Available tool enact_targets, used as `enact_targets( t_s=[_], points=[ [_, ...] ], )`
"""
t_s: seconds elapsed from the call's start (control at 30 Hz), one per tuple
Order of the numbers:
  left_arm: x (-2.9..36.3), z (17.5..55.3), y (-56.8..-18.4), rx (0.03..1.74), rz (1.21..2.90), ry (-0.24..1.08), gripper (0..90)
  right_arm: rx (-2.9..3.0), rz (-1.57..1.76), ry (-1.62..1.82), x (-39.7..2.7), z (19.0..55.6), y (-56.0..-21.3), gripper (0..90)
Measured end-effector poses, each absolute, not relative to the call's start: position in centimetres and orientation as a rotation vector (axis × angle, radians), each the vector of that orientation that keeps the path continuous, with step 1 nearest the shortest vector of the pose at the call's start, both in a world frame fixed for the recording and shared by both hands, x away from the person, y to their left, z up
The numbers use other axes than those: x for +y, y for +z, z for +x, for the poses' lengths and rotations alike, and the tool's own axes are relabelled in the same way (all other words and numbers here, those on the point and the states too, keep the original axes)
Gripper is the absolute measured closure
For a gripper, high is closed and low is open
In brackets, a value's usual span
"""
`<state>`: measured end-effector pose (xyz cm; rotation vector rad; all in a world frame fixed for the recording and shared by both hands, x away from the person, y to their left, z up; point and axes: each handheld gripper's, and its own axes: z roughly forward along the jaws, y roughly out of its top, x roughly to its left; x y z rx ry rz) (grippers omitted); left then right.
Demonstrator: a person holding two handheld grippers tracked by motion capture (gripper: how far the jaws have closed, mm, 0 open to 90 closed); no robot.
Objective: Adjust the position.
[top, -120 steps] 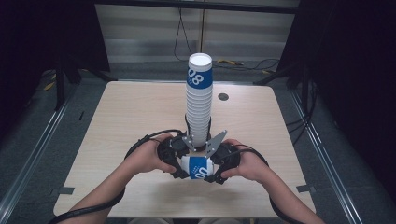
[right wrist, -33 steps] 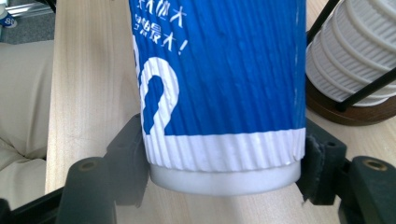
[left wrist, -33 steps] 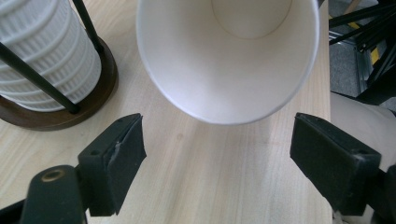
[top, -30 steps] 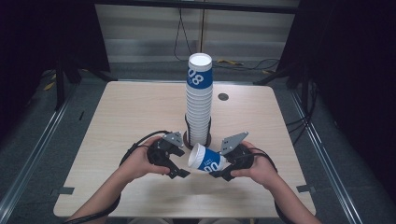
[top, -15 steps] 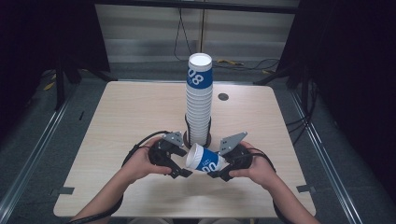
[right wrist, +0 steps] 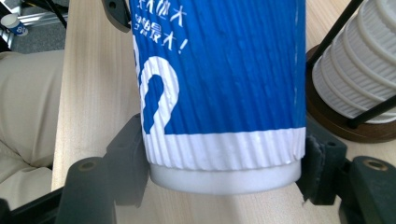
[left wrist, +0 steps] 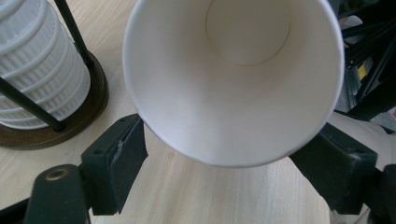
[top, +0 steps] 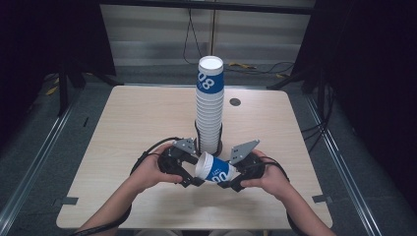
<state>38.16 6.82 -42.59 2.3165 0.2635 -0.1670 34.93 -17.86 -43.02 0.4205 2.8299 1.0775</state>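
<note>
Cup: the blue-and-white ribbed paper cup (top: 215, 168) lies sideways above the table (top: 123, 123), before the cup stack (top: 209, 105).
Right gripper (top: 235, 179): clamps its base, steadying it.
Left gripper (top: 193, 174): jaws have just been closing around the rim, not yet pressing, ready to take it.

cup (right wrist: 219, 88) — rim cut off at top | stack (left wrist: 37, 60) — cropped left

One loose paper cup (top: 215, 168); one tall cup stack (top: 209, 105) on one wooden holder base (left wrist: 88, 109); two grippers, left gripper (top: 189, 173) and right gripper (top: 230, 179); one bench (top: 147, 113).
</note>
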Motion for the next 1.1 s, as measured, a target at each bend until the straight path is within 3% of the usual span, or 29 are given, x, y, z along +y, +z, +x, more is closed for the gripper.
enact_targets(
  t_s=[0.63, 1.1],
  points=[
    [6.70, 38.16, -42.56, 0.245, 2.330, -0.146, 22.8, 2.847, 0.401, 1.055, -17.58, 34.98, -43.19, 30.5],
    [6.32, 38.13, -42.41, 0.238, 2.330, -0.150, 18.3, 2.853, 0.386, 1.037, -17.31, 34.92, -43.31, 30.5]
  ],
)
